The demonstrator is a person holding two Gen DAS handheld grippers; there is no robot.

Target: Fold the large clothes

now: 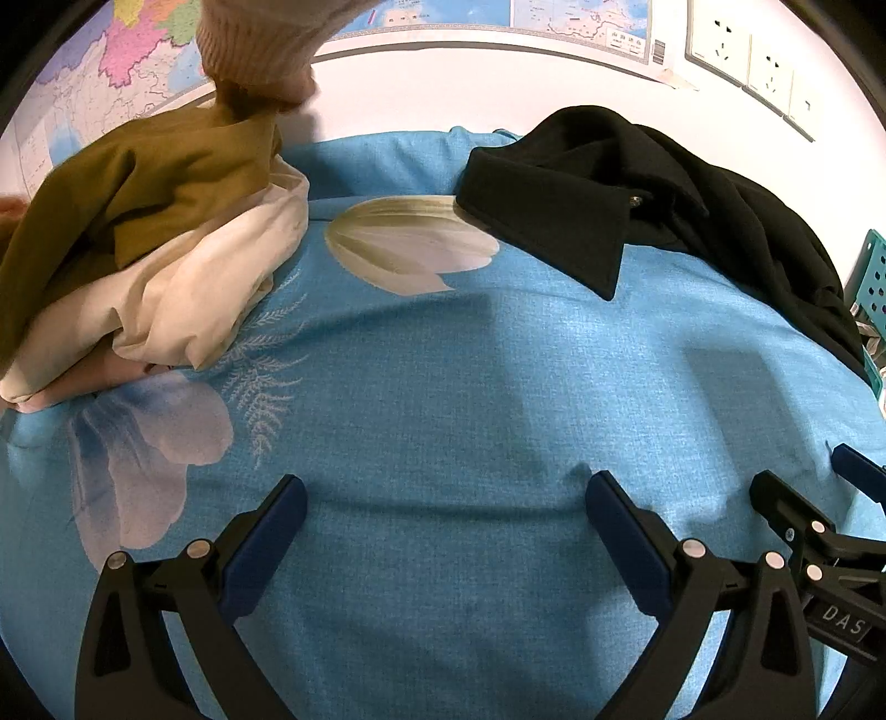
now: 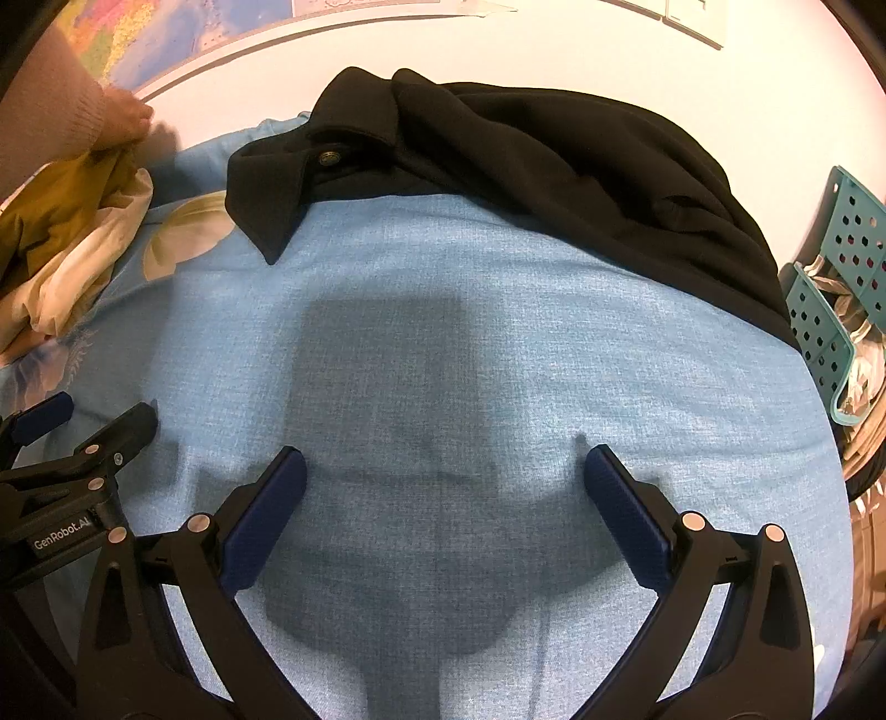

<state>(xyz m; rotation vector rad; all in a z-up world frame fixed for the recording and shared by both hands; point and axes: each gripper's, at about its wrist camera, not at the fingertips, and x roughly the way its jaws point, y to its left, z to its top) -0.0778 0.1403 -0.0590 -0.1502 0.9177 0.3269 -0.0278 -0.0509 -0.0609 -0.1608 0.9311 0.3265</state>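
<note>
Left wrist view: the left gripper (image 1: 446,498) is hovering over the blue bedsheet (image 1: 443,387), its jaws spread wide and holding nothing. The black coat (image 1: 637,205) is lying crumpled at the far right of the bed, its collar pointing toward the middle. At far left, a pile of olive and cream clothes (image 1: 149,249) is resting on the sheet, and a sleeved hand (image 1: 249,61) is touching the top of it. The right gripper (image 1: 803,498) is showing at the right edge.

Right wrist view: the right gripper (image 2: 446,476) is hovering released above the bedsheet (image 2: 443,360), nothing between its jaws. The black coat (image 2: 526,166) is lying ahead against the wall (image 2: 609,50), well apart from the fingertips. A teal basket (image 2: 830,310) is standing beside the bed at right. The left gripper (image 2: 83,426) is appearing at the left edge.
</note>
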